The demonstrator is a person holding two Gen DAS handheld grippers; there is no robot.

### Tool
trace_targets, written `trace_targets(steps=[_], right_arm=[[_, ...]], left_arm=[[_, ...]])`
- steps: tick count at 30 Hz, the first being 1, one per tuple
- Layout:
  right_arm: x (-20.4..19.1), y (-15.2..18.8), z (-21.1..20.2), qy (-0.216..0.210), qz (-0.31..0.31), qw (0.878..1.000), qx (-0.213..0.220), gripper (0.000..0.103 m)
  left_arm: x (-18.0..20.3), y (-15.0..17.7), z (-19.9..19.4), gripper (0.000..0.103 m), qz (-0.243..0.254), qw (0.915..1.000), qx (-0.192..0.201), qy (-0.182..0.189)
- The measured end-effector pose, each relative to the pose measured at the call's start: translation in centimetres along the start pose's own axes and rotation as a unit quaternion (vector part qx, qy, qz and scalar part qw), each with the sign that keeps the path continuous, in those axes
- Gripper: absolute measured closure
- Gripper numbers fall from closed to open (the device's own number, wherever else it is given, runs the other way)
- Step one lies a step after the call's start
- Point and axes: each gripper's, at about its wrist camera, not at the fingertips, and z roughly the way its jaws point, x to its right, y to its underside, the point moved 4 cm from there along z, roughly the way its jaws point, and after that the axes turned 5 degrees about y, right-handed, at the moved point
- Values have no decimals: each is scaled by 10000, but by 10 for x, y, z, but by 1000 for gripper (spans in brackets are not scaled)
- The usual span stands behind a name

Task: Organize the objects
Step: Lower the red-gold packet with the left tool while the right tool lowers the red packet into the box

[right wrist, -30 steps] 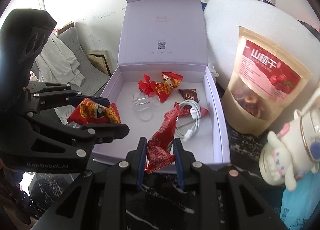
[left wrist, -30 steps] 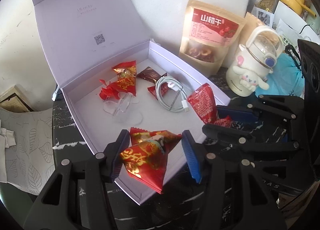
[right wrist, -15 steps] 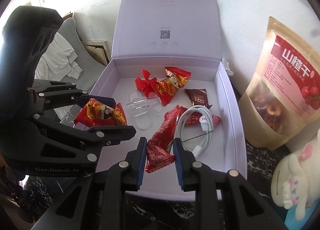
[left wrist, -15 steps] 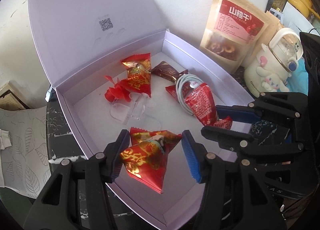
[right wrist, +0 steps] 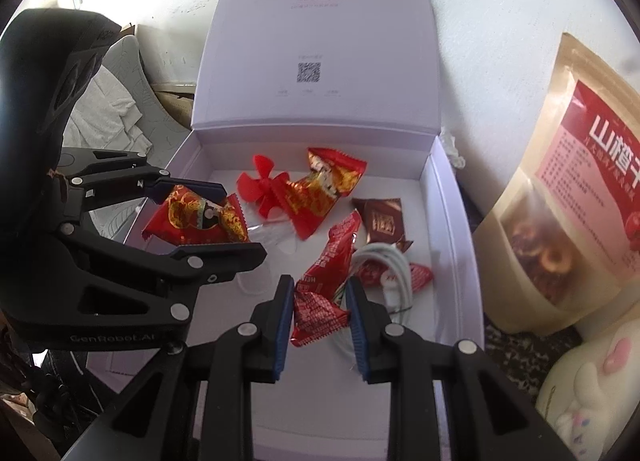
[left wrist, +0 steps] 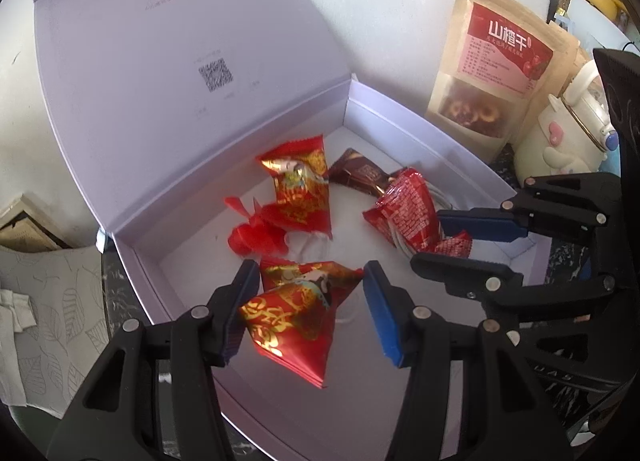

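A lilac gift box (left wrist: 420, 129) (right wrist: 452, 221) lies open, its lid standing up at the back. My left gripper (left wrist: 310, 273) (right wrist: 232, 221) is shut on a red-and-gold triangular snack packet (left wrist: 296, 313) (right wrist: 192, 217), held over the box's near-left part. My right gripper (right wrist: 319, 285) (left wrist: 430, 239) is shut on a long red snack packet (right wrist: 324, 281) (left wrist: 404, 213) above the white charging cable (right wrist: 388, 269). On the box floor lie another red-gold packet (left wrist: 300, 189) (right wrist: 320, 189), a red plastic fan (left wrist: 248, 233) (right wrist: 260, 181) and a brown chocolate packet (left wrist: 356, 177) (right wrist: 380, 221).
A kraft bag of dried hawthorn (left wrist: 496, 69) (right wrist: 568, 201) stands right of the box, with a white cartoon kettle bottle (left wrist: 568, 133) (right wrist: 592, 381) beside it. White foam sheet (right wrist: 500, 41) leans behind. A grey leaf-print cloth (left wrist: 48, 301) lies left, on the dark marble table.
Both grippers have moved forward from the box's front edge to over its inside, each still carrying its packet. The things in the box have stayed put.
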Motion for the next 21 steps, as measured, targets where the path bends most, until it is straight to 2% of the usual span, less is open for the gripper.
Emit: trace_targets(steps=[13,18,21], right_arm=[[25,-27,17,109,-3,9998,183,77],[27,-24,31,57,30,9999,78,77],[31,-24,34,-15,94,9999,88,77]], left_arm=[[-16,-32,11,50,72,9997,199,-148],[-22,-35,22,50,114,9995,127,-249],[-24,-33,31,50,104,9996,-65,-249]])
